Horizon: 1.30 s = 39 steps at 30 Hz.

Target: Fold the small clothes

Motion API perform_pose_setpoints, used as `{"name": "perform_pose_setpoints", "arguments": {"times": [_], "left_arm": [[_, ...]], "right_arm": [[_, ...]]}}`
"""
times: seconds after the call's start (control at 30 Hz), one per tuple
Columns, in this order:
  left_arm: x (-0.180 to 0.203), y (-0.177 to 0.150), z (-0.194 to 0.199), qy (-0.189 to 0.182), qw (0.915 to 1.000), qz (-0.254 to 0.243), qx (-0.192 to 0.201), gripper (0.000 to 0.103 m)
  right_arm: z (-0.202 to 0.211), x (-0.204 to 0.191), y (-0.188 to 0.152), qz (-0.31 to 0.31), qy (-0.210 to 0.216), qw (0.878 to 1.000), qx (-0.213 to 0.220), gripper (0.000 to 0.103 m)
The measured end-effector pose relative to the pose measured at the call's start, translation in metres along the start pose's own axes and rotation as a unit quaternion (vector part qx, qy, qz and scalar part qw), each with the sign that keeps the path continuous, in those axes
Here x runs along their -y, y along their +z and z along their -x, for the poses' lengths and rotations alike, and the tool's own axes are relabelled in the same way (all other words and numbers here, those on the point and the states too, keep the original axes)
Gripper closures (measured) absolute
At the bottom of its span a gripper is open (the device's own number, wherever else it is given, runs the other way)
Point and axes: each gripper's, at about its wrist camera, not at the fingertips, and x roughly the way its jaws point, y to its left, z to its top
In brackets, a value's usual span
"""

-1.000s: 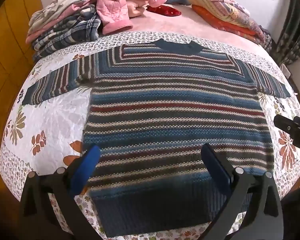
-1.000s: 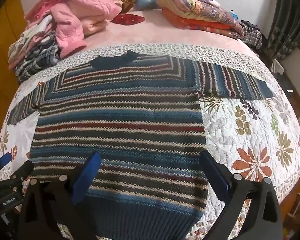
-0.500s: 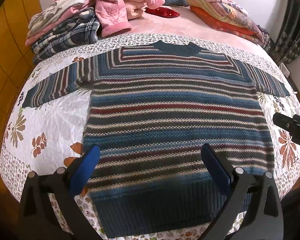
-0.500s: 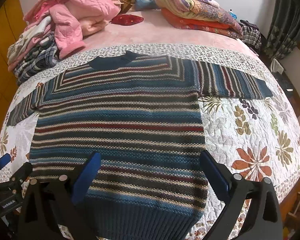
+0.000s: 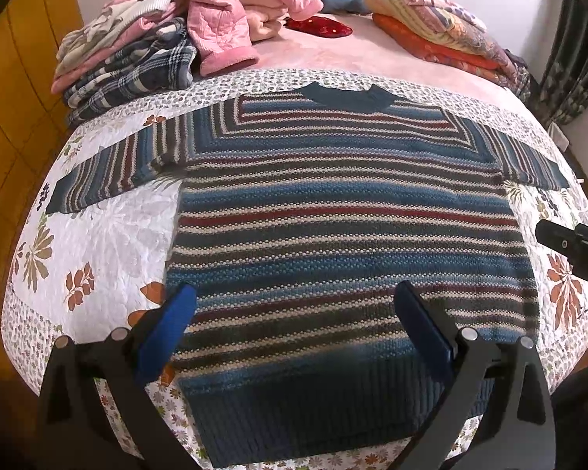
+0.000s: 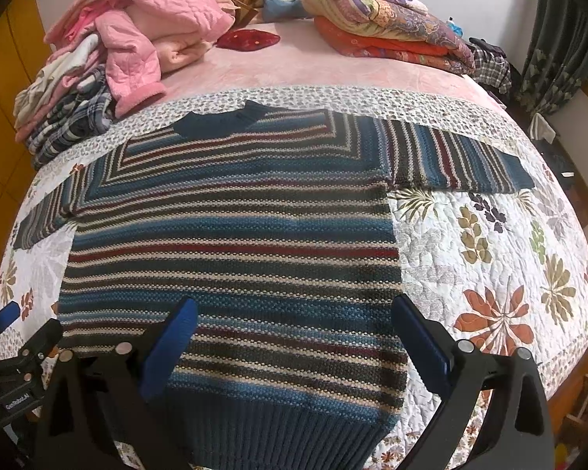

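The striped sweater (image 5: 345, 243) across the middle of the frame is a coarse, nubbly knit, matt, with a ribbed dark-blue hem at the bottom. Under it the quilt (image 5: 109, 243) is stitched cotton-like cloth, puffy and faintly sheened. Beyond, the pink blanket (image 6: 333, 66) looks soft and plush. At upper left the pink jacket (image 6: 137, 58) is quilted, smooth fabric. The left gripper (image 5: 294, 329) and right gripper (image 6: 294, 333) are matt black plastic with smooth blue pads (image 5: 164, 337) and shiny metal pins.

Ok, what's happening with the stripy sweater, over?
Left gripper and right gripper both open, empty, above the hem. Striped sweater flat on the quilt, sleeves spread, unfolded. Nothing in the way.
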Motion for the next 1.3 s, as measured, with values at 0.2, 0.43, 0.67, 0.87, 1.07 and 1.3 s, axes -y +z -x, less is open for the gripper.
{"name": "perform_pose_setpoints", "arguments": {"times": [0.2,0.43,0.67,0.87,1.07,1.3], "left_arm": [[-0.0002,-0.0002,0.0003,0.000,1.0000,0.001,0.001,0.003],[-0.0014,-0.0001,0.0005,0.001,1.0000,0.001,0.002,0.003],[-0.0014,-0.0002,0.0004,0.002,1.0000,0.001,0.002,0.003],[-0.0036,0.0006,0.0010,0.003,1.0000,0.001,0.002,0.003],[-0.0032,0.0002,0.0009,0.003,1.0000,0.001,0.002,0.003],[-0.0034,0.0006,0.0012,0.003,1.0000,0.001,0.003,0.003]], "right_arm": [[-0.0002,0.0020,0.0010,-0.003,0.001,1.000,-0.001,0.004],[0.0000,0.0028,0.0011,-0.004,0.002,1.000,-0.001,0.004],[-0.0004,0.0030,0.0010,-0.007,0.003,1.000,-0.001,0.004],[-0.0004,0.0033,0.0012,-0.007,0.003,1.000,-0.001,0.004],[-0.0004,0.0033,0.0010,-0.008,0.003,1.000,0.000,0.004],[-0.0003,0.0030,0.0019,-0.008,0.002,1.000,0.000,0.004]]}}
